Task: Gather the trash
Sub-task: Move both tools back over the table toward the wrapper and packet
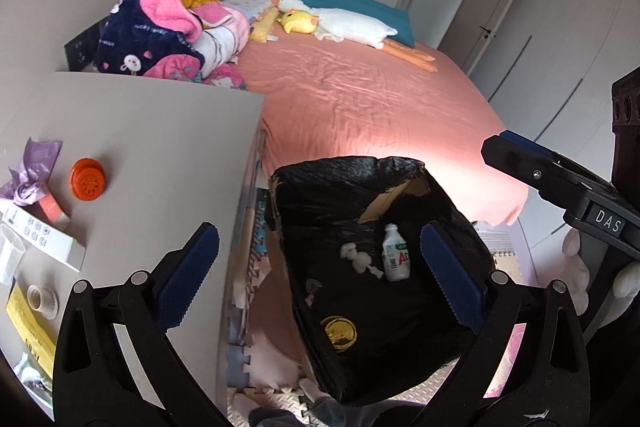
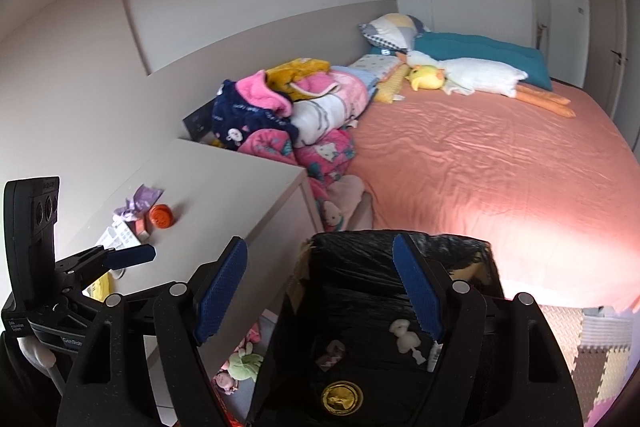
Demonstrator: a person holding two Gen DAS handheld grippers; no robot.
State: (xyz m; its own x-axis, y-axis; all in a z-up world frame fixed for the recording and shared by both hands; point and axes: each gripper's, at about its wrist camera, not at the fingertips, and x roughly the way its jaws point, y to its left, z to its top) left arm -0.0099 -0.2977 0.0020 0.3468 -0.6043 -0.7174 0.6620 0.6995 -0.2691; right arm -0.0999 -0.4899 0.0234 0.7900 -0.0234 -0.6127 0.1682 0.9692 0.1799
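Note:
A cardboard bin lined with a black bag (image 1: pixel 360 183) stands on the floor between table and bed. Inside lie a small white bottle (image 1: pixel 395 254), a crumpled white scrap (image 1: pixel 358 259) and a gold foil disc (image 1: pixel 339 333). My left gripper (image 1: pixel 320 275) is open and empty above the bin. My right gripper (image 2: pixel 320 291) is open and empty above the same bin (image 2: pixel 360 251). On the white table (image 1: pixel 160 131) lie an orange cap (image 1: pixel 88 179), a crumpled purple wrapper (image 1: pixel 34 167), a white box (image 1: pixel 44 233) and a clear cup (image 1: pixel 10 255).
A bed with a pink sheet (image 1: pixel 360 95) fills the right, with piled blankets (image 1: pixel 168 39) and plush toys (image 1: pixel 340 23). A tape roll (image 1: pixel 42 299) and yellow paper (image 1: pixel 30 331) lie near the table's front. Foam floor mats (image 2: pixel 600 347) surround the bin. Soft toys (image 2: pixel 240 367) lie under the table.

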